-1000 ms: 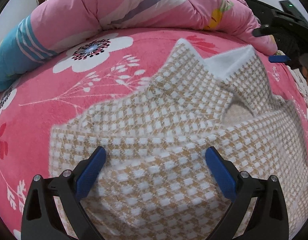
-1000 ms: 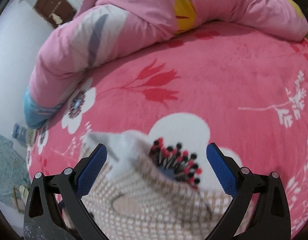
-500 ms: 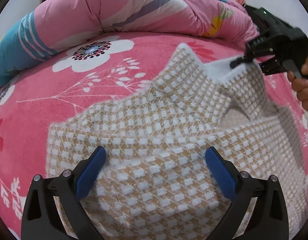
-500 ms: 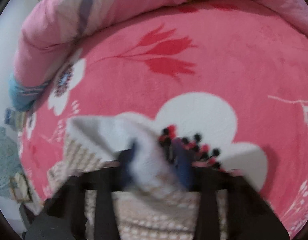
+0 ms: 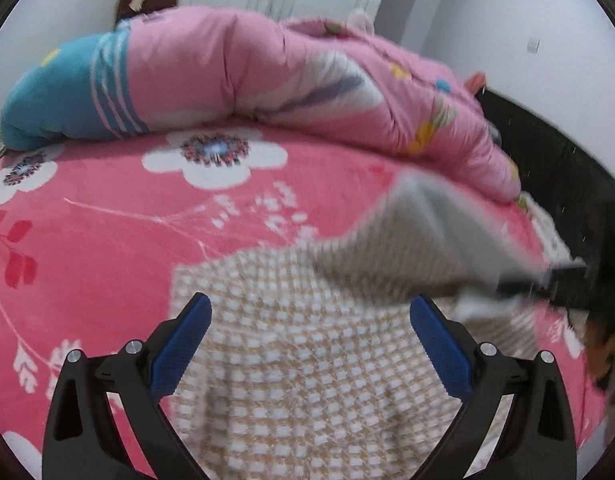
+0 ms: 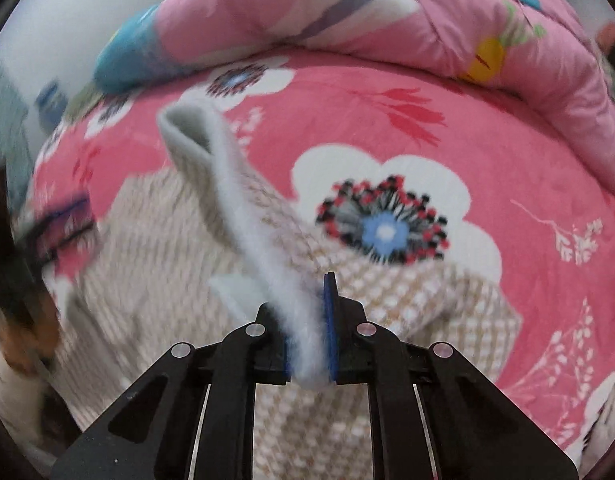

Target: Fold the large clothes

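Observation:
A beige-and-white checked sweater (image 5: 307,360) lies spread on the pink flowered bed cover (image 5: 107,240). My left gripper (image 5: 309,302) hovers open over it, with nothing between its fingers. In the right wrist view my right gripper (image 6: 303,300) has its jaws closing, the pads pressing on the sweater's fuzzy white edge (image 6: 235,184). That edge runs away from the jaws as a raised strip over the sweater (image 6: 167,240). In the left wrist view the lifted flap (image 5: 419,240) hangs blurred at the right, stretched toward the right gripper (image 5: 547,276).
A rolled pink and blue quilt (image 5: 267,80) lies along the far side of the bed, also in the right wrist view (image 6: 347,8). A person's hand (image 5: 599,352) shows at the right edge. Dark furniture (image 5: 567,168) and white walls stand behind.
My right gripper went from wide open to shut on the white edge and pulled it up and across the sweater. My left gripper rose and tilted up, still open.

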The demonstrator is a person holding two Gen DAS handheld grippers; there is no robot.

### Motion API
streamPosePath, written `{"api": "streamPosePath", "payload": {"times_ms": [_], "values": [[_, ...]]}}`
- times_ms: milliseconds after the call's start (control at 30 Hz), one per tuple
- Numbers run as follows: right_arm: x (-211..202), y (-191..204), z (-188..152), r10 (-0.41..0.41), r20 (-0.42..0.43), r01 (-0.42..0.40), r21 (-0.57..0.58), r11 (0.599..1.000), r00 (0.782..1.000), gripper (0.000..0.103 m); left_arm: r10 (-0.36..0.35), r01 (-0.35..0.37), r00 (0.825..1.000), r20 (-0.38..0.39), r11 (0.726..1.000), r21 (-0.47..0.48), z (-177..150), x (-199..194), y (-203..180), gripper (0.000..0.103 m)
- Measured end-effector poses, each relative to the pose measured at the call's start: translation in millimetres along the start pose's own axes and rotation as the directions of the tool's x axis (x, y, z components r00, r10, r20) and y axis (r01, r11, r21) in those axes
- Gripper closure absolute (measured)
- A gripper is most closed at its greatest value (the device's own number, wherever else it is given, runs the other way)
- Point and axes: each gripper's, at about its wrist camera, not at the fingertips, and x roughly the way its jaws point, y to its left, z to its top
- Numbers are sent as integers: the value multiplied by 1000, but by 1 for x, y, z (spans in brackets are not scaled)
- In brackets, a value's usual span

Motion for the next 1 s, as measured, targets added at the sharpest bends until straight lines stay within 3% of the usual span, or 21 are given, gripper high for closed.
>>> {"api": "streamPosePath", "payload": {"times_ms": [167, 267, 333, 467, 567, 633, 733, 767, 900, 1000], "values": [[15, 5, -43, -33, -33, 31, -62, 998, 999, 91, 2, 0, 998, 60, 1000, -31, 14, -17, -3, 5], [13, 4, -53, -24, -1, 24, -53, 998, 1000, 91, -19, 21, 999, 34, 998, -51, 26, -4, -15, 5], [6, -2, -54, 19, -7, -19, -14, 1000, 1000, 90, -22, 21, 999, -37, 999, -25, 35, 21, -32, 5], [-26, -12, -59, 108, 24, -109, 53, 993, 994, 53, 80, -66, 987, -138, 992, 107, 16, 55, -57, 5], [-60, -20, -52, 203, 119, -215, 100, 971, 972, 53, 120, -86, 976, -184, 979, 184, -13, 65, -57, 5], [-74, -25, -34, 268, 194, -297, 142, 944, 944, 53, 113, -77, 975, -189, 979, 190, -25, 62, -52, 5], [-62, -17, 0, 306, 233, -349, 171, 922, 923, 56, 112, -78, 979, -169, 977, 198, -32, 58, -45, 5], [-55, -12, 8, 311, 232, -353, 170, 920, 922, 62, 109, -75, 980, -168, 978, 194, -33, 56, -45, 5], [9, 17, 38, 370, 147, -393, 189, 900, 917, 77, 49, -28, 989, -140, 989, 148, -29, 41, -36, 6], [74, 39, 29, 360, -19, -350, 188, 918, 933, 78, -2, 10, 998, -61, 992, 123, -22, 16, -25, 8]]}}
